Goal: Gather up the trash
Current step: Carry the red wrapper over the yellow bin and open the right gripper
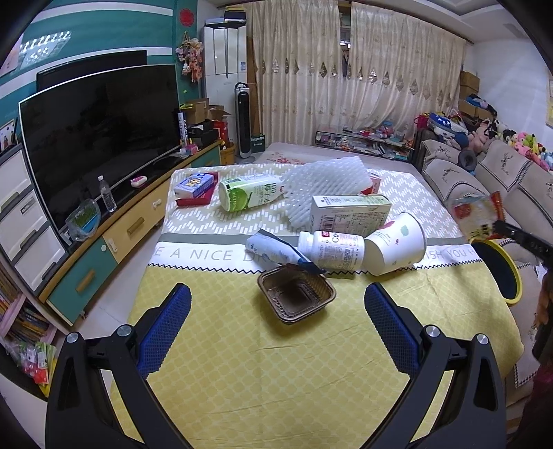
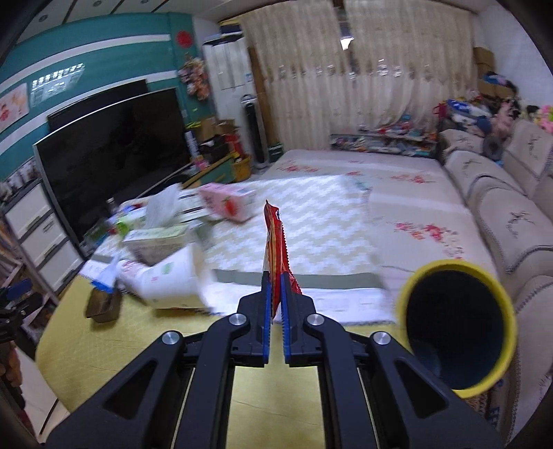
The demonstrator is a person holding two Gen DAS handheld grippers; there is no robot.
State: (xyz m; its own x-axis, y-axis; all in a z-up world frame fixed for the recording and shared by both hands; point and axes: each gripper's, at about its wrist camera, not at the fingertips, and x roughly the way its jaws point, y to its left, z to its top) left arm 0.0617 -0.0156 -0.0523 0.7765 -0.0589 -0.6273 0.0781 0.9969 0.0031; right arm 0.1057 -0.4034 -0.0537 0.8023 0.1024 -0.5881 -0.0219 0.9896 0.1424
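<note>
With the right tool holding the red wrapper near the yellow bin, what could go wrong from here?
1. The right tool pinches only the lower edge of the red wrapper; the thin film might slip out before reaching the yellow bin.
2. The bin's opening faces sideways beside the table, so a released wrapper may miss it.
3. The open left tool hovers near the brown tray and could nudge it.

Cream curtains [image 1: 345, 76] covered the far wall. A large television [image 1: 100, 134] stood on a low cabinet [image 1: 114, 235] against a teal wall [image 1: 103, 31]; a beige sofa [image 1: 490, 172] faced it.
</note>
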